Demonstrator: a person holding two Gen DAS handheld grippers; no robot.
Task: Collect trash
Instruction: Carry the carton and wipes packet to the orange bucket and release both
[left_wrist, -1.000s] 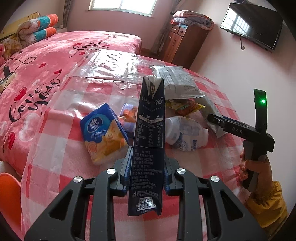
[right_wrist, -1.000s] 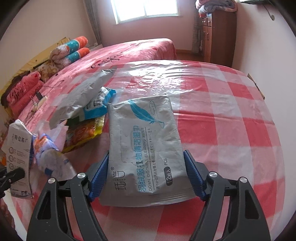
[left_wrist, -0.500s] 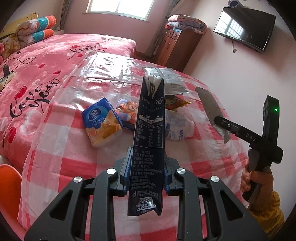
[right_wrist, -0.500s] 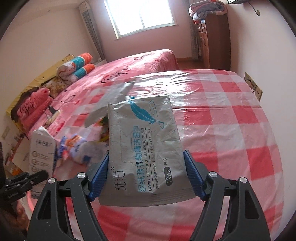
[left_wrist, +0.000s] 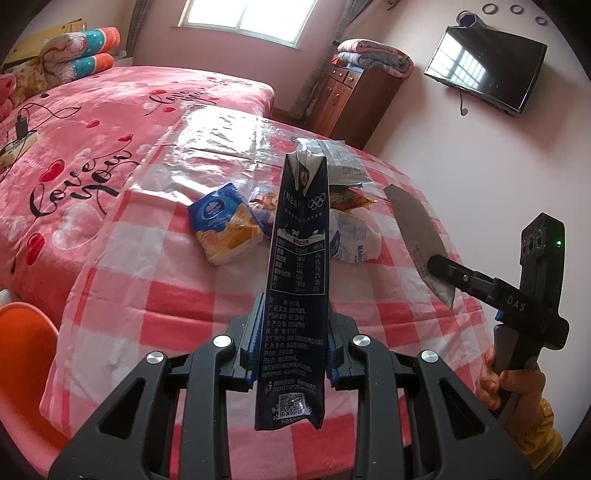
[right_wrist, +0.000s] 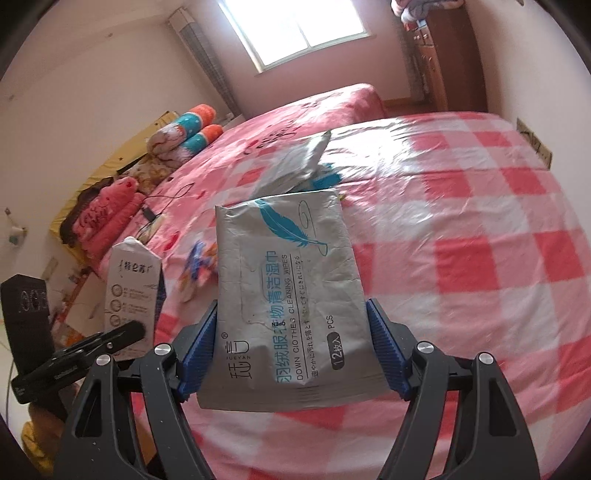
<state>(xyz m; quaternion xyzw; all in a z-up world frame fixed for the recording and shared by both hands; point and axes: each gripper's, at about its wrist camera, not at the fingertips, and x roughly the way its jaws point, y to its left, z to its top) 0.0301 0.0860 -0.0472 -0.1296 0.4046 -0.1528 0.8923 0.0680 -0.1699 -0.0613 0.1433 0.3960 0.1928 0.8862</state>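
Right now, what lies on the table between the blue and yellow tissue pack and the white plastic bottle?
In the left wrist view, a crumpled orange and purple snack wrapper lies between the tissue pack and the white bottle; the held milk carton partly hides that stretch.

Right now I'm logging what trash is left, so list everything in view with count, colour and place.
milk carton: 1, dark navy, upright in left tongs
wipes pack: 1, grey with teal feather, in right tongs
tissue pack: 1, blue and orange, on table
plastic bottle: 1, white, lying on table
snack wrappers: a few, orange-yellow, behind carton
grey bag: 1, far side of pile
table: 1, red-white check cloth
bed: 1, pink
television: 1, black, on wall
left tongs: shut on carton
right tongs: shut on pack
hand: 1, yellow sleeve
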